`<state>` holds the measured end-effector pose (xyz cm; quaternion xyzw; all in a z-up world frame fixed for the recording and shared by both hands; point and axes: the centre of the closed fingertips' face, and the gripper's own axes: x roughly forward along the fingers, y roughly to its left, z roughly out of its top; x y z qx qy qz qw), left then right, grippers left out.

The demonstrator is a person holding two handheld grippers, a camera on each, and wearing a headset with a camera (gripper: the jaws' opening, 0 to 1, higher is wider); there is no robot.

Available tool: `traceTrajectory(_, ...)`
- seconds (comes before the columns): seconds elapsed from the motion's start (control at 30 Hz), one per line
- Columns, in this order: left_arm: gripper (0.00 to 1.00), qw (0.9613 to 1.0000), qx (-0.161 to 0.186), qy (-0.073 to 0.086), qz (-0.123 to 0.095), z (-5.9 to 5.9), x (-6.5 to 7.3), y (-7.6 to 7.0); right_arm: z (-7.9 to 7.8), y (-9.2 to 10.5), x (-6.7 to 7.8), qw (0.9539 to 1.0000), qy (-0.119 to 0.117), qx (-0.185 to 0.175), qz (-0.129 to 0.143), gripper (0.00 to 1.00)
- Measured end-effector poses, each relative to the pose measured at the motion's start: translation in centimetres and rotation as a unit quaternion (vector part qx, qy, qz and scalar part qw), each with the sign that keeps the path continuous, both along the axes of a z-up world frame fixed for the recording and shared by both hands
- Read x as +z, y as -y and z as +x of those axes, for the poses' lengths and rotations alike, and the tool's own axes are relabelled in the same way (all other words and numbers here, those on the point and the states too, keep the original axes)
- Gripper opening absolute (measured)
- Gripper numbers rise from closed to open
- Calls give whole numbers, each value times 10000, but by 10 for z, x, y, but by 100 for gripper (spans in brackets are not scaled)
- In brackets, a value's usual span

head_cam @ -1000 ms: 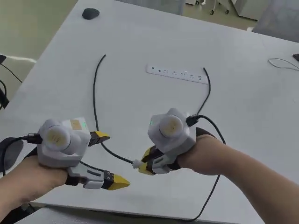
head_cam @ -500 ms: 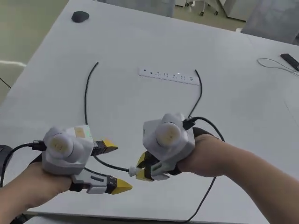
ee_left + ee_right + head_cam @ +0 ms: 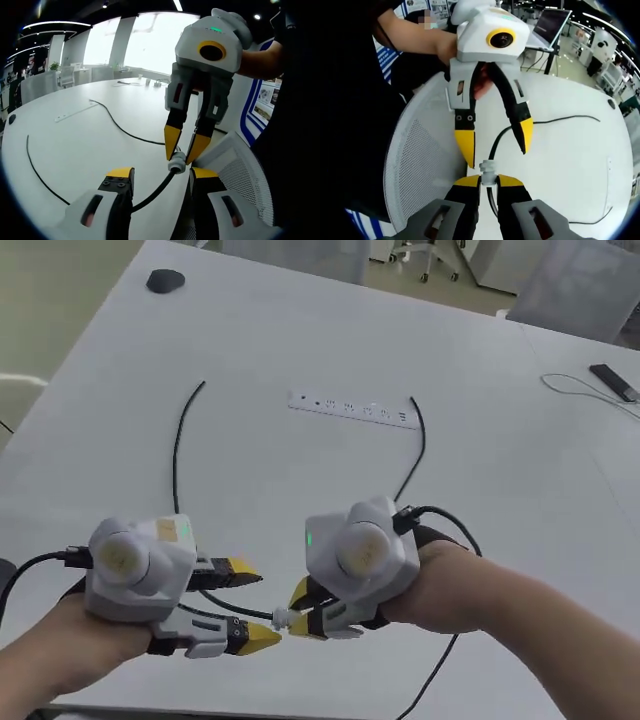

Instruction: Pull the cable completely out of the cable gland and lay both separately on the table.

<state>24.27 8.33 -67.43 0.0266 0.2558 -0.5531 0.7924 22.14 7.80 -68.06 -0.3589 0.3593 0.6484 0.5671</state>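
The right claw (image 3: pixel 297 612) pinches the cable gland (image 3: pixel 283 619) near the table (image 3: pixel 330 678) edge.

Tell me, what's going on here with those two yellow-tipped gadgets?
A person at a white table holds a gripper in each hand. The right gripper is shut on a small white cable gland at the end of a black cable. The left gripper is open, its fingers on either side of the cable just behind the gland. The cable is not yet pulled out of the gland.
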Motion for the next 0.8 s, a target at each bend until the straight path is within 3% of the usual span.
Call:
traceTrajectory(0.4, 25, 9994, -294, -138, -132, -11, 0, 9, -3, 0, -1, 9998, 102, 193, -30, 7)
traceTrajectory(0.8, 20, 9990, -393, -127, -190, -12, -2, 12, -1, 1, -3, 9992, 190, 342, -38, 7)
